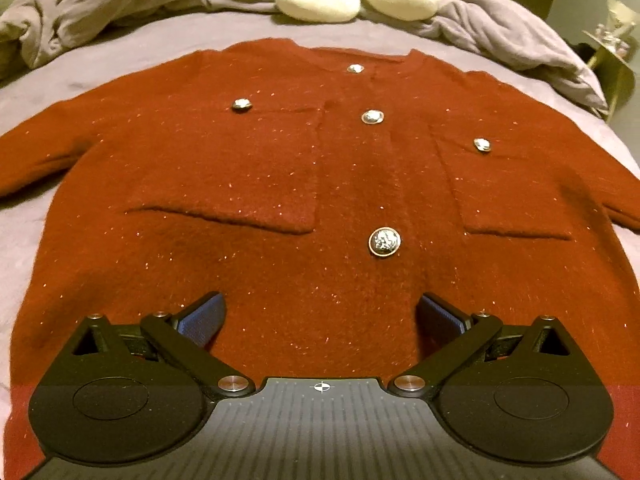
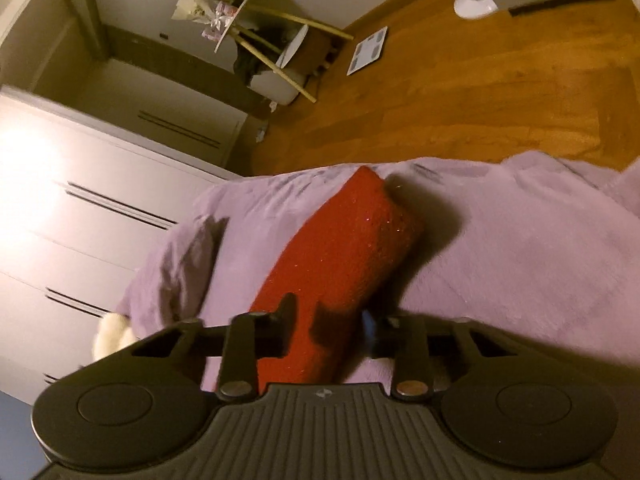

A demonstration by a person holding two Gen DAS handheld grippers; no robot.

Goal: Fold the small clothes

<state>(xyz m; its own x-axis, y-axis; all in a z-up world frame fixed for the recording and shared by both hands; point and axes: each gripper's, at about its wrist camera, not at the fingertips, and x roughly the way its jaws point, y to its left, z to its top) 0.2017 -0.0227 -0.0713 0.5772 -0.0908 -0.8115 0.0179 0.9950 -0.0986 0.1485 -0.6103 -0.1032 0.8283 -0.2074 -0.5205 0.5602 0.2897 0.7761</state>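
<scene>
Garment: a dark red cardigan (image 1: 280,184) with glittery flecks lies spread flat, front up, across the middle of the left wrist view, collar toward the top of the frame.
Buttons: silver buttons (image 1: 384,242) run down the centre, with one more on each chest pocket.
Bed: the cardigan rests on a bed (image 1: 132,52) covered in a lilac sheet.
Bedding: a rumpled grey blanket (image 1: 508,32) is bunched along the upper edge of that view, with cream pillows (image 1: 320,0) at top centre.
Left gripper: the left gripper (image 1: 320,316) hangs over the cardigan's lower hem at the bottom of the frame, jaws spread wide with only cloth beneath them, gripping nothing.
Sleeve: in the right wrist view one red sleeve (image 2: 344,256) runs from bottom centre up to the middle of the frame, over the lilac sheet.
Right gripper: the right gripper (image 2: 328,332) at bottom centre has its jaws drawn in against the sleeve's near end, pinching the cloth.
Room: a wooden floor (image 2: 460,92) fills the upper right of that view, white drawers (image 2: 72,240) the left.
</scene>
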